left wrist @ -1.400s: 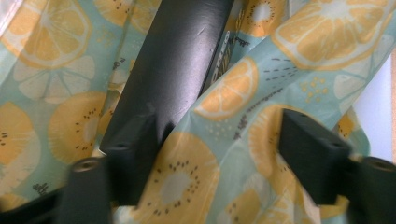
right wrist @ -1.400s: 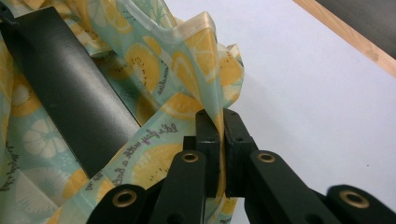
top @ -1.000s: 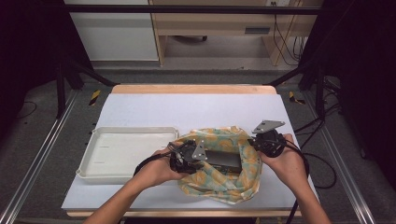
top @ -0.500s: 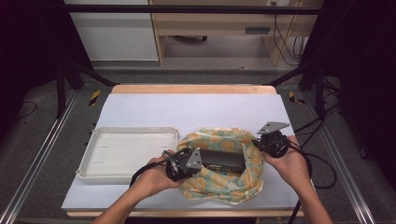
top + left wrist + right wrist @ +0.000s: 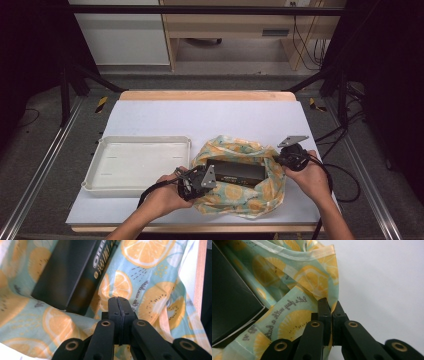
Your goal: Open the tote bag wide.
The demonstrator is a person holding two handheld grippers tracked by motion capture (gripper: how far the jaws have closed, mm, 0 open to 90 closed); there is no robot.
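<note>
High view: on the desk (image 5: 210, 117), each hand-held gripper, left (image 5: 196, 178) and right (image 5: 289, 155), is clamped on the fruit-print cloth (image 5: 250, 195), apparently spreading it to free the black box (image 5: 235, 171) inside.

1. The cloth (image 5: 294, 305) has grey curly writing just left of the right gripper's (image 5: 329, 305) jaws. It seems to read "let's play with a ba...", then a fold hides it.
2. The black box (image 5: 67, 272), above the left gripper (image 5: 119, 305), has white letters, too blurred to read.
</note>
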